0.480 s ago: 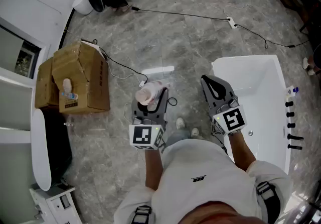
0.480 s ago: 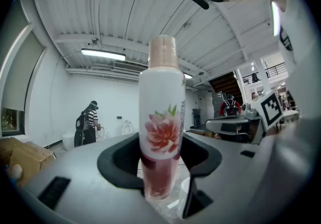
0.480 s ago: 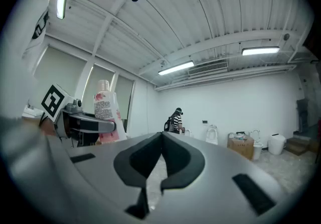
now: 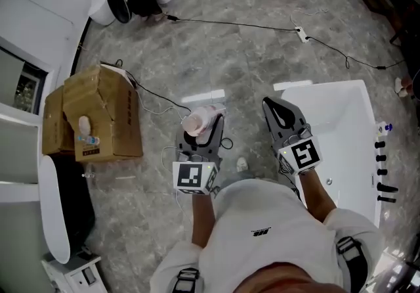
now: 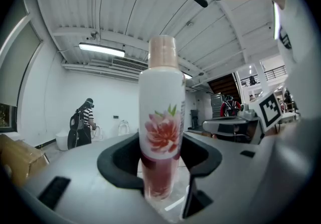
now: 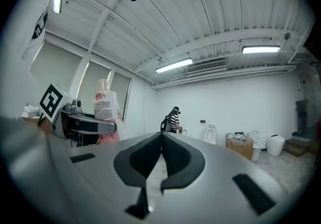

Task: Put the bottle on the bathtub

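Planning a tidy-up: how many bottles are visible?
2: pink bottle in the left gripper, pale bottle on the cardboard box. Small blue-topped item on the bathtub rim may be another.

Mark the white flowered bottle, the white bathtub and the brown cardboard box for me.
White flowered bottle (image 5: 161, 87), left gripper view, white body above the flower.
White bathtub (image 4: 321, 87), head view, far rim.
Brown cardboard box (image 4: 105, 104), head view, top flap.

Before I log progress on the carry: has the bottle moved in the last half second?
Yes, but only slightly: the bottle has edged right, a little closer to the bathtub.
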Tool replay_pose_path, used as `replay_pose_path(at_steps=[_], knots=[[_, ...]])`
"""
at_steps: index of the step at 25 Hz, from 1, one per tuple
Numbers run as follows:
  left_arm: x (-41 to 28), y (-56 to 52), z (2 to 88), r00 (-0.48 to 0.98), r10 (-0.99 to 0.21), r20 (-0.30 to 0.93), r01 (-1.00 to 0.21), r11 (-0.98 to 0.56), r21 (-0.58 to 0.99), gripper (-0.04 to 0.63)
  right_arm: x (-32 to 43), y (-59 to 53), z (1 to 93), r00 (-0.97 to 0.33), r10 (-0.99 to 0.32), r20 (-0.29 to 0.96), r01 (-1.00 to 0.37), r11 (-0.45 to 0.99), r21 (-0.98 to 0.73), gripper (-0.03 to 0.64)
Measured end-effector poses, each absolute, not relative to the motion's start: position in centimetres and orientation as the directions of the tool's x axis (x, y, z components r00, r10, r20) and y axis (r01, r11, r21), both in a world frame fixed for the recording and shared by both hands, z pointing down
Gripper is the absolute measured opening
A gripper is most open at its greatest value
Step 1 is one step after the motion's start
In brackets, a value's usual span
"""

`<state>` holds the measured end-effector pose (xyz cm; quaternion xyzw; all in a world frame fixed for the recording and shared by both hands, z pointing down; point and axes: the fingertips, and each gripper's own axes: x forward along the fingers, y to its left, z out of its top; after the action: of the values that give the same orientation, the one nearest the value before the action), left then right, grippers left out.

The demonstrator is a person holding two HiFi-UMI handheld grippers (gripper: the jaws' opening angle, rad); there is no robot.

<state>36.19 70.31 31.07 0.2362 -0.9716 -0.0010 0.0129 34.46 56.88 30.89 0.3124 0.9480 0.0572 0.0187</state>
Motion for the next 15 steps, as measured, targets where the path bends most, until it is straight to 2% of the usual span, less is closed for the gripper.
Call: replay_pose_path(at_steps=[15], knots=[[22.9,72.6,32.1,-0.863,-0.505,0.025,-0.505,0.863,0.001,0.225,22.2,59.0,32.6,-0.838,0.545,0.028,0.544,0.830,0.128,-0.006]])
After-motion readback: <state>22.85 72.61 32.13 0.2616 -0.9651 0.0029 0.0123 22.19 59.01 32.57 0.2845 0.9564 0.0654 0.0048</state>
